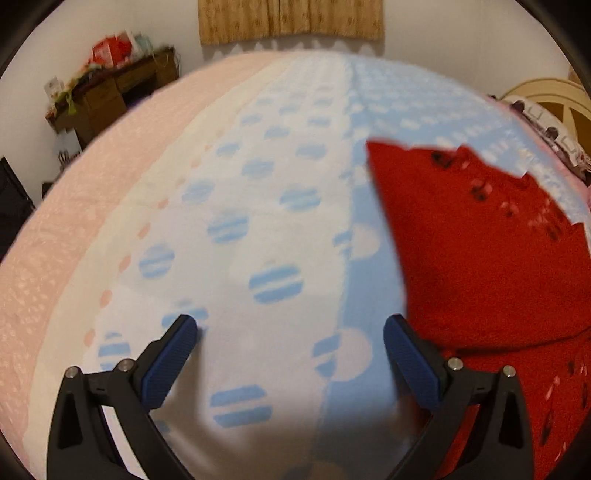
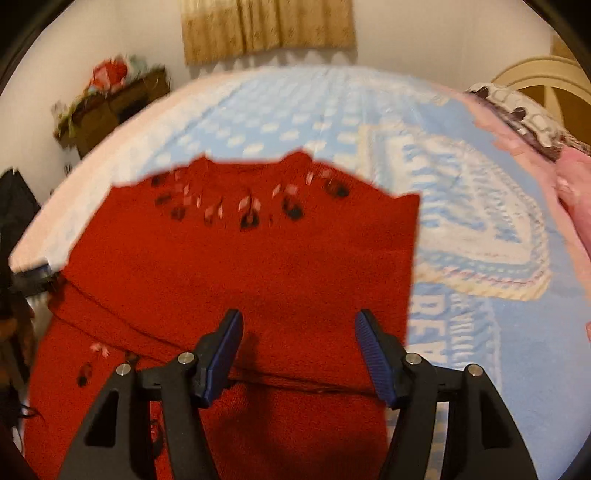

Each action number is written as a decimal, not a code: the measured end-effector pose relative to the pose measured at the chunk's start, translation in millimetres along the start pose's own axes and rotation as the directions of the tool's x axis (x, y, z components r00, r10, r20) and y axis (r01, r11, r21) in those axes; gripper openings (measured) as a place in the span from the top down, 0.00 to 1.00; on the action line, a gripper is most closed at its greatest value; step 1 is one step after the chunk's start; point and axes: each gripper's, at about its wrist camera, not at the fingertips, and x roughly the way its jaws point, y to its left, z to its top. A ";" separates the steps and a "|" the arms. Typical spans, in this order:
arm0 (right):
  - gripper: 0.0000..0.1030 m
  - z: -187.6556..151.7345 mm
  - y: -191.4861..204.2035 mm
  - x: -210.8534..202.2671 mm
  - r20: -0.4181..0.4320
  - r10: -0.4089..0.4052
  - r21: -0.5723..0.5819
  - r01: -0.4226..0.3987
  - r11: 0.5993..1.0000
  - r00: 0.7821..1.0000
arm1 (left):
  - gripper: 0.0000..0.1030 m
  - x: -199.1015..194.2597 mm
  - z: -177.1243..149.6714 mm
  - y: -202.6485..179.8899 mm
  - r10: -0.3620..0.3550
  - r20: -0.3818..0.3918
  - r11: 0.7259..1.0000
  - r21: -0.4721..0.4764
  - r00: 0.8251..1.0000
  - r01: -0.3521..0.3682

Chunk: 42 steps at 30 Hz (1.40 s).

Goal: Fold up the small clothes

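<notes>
Red knit sweater (image 2: 236, 258) lies flat on the bed, on a light blue and white blanket (image 1: 258, 206) with striped dots. Right gripper (image 2: 299, 354) hovers above the sweater, jaws spread, nothing between the pads; red knit fills the space between and ahead of the jaws, and a fold edge of the garment runs across just behind the fingertips. Neckline with dark and pink pattern sits well ahead of the right jaws, far side of the garment. Left gripper (image 1: 291, 354) is over bare blanket, jaws spread wide, nothing pinched; sweater lies just beside its right-hand finger, extending ahead and to that side. Cluttered wooden desk (image 1: 122, 88) stands far ahead-left by the wall, curtain (image 1: 291, 18) straight ahead, pillow (image 2: 517, 110) far ahead-right. Both views blurred.
</notes>
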 end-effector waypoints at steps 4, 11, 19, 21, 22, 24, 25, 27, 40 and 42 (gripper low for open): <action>0.38 -6.2 -6.9 19.0 -0.073 -0.010 -0.002 0.010 1.000 0.997 | 0.00 -1.4 -1.7 3.3 -0.010 0.015 1.000 -0.009 1.000 0.010; 0.38 -9.7 -4.4 10.9 -0.028 -0.027 0.003 0.027 1.000 0.999 | 0.00 -21.8 -6.8 5.9 -0.075 0.074 0.997 -0.018 0.994 0.077; 0.38 -15.7 3.6 4.0 -0.022 -0.067 -0.027 0.066 0.997 0.998 | 0.00 -33.7 -9.8 0.2 -0.088 0.104 0.996 0.009 0.991 0.087; 0.38 -17.5 6.6 3.7 -0.020 -0.081 -0.046 0.080 0.996 0.997 | 0.00 -36.2 -11.8 -1.0 -0.100 0.104 0.995 0.014 0.990 0.099; 0.38 -18.2 7.8 4.6 -0.019 -0.088 -0.057 0.087 0.995 0.996 | 0.00 -37.5 -13.5 -2.0 -0.100 0.103 0.995 0.018 0.990 0.098; 0.37 -18.7 7.5 8.6 -0.030 -0.094 -0.061 0.092 0.994 0.995 | 0.00 -40.3 -15.9 -3.4 -0.099 0.106 0.995 0.026 0.989 0.096; 0.37 -18.5 6.5 8.3 -0.030 -0.094 -0.053 0.092 0.994 0.995 | 0.00 -41.8 -17.0 -3.5 -0.098 0.107 0.995 0.026 0.989 0.096; 0.37 -18.5 6.4 4.4 -0.023 -0.096 -0.040 0.095 0.995 0.995 | 0.00 -46.5 -19.3 -3.1 -0.113 0.113 0.994 0.026 0.987 0.110; 0.35 -32.5 23.5 -39.3 0.041 -0.072 -0.048 0.074 0.996 0.997 | 0.00 -111.2 -33.9 -0.8 -0.153 0.255 0.988 0.061 0.955 0.142; 0.35 -37.0 28.7 -48.4 0.053 -0.068 -0.058 0.071 0.996 0.996 | 0.00 -122.3 -38.0 0.4 -0.168 0.270 0.986 0.062 0.948 0.156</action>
